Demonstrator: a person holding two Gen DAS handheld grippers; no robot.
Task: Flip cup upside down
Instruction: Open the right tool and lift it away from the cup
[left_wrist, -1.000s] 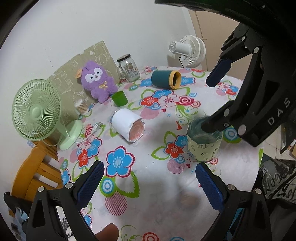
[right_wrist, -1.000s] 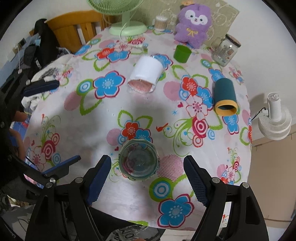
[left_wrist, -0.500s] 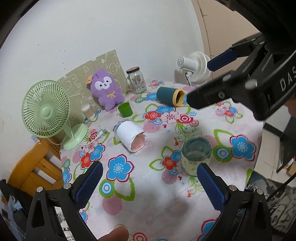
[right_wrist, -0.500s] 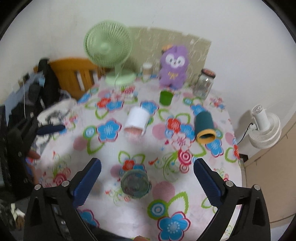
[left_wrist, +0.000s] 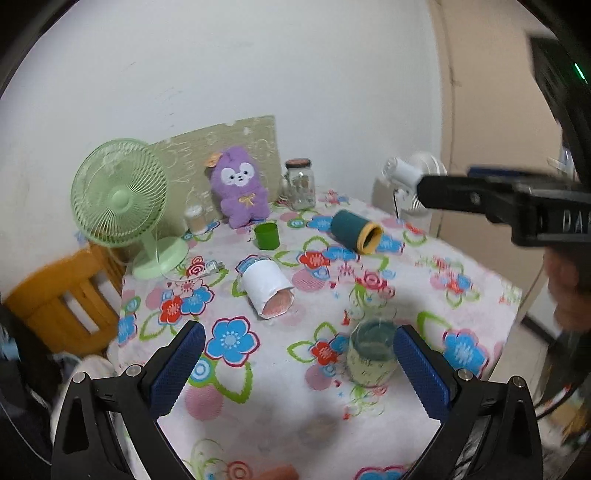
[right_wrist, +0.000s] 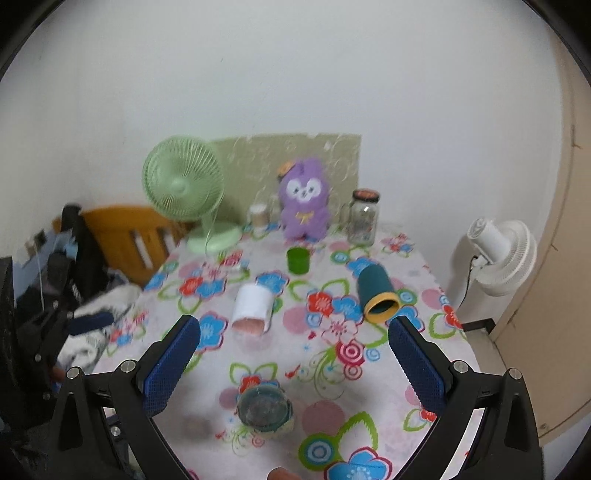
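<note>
The glass cup (left_wrist: 372, 352) sits base-up on the flowery desk (left_wrist: 258, 413) near the front edge, free of either tool; in the right wrist view (right_wrist: 265, 408) it's blurry, so what shows through the glass is hard to make out. The left tool (left_wrist: 295, 373) is spread wide with nothing between its blue pads (left_wrist: 177, 369); the cup is just beside the right-hand pad, and I can't tell if it touches. The right tool (right_wrist: 293, 363) is also wide and empty, hovering above the desk with the cup low between its fingers; in the left wrist view only one dark finger of it shows at the right edge, the rest cut off by the lens rim.

Further back, a white cup (left_wrist: 266, 287) lies on its side with a pinkish opening facing the camera; a teal cup with a yellow rim (left_wrist: 355, 231) also lies on its side; a small green cup (left_wrist: 266, 235) stands upright near the purple plush (left_wrist: 242, 186). The glass jar (left_wrist: 300, 184) is smeared, contents unreadable. The green fan (left_wrist: 120, 192) stands at the far left; the white fan (right_wrist: 500, 254) is off the desk, partly hidden in the left view.
</note>
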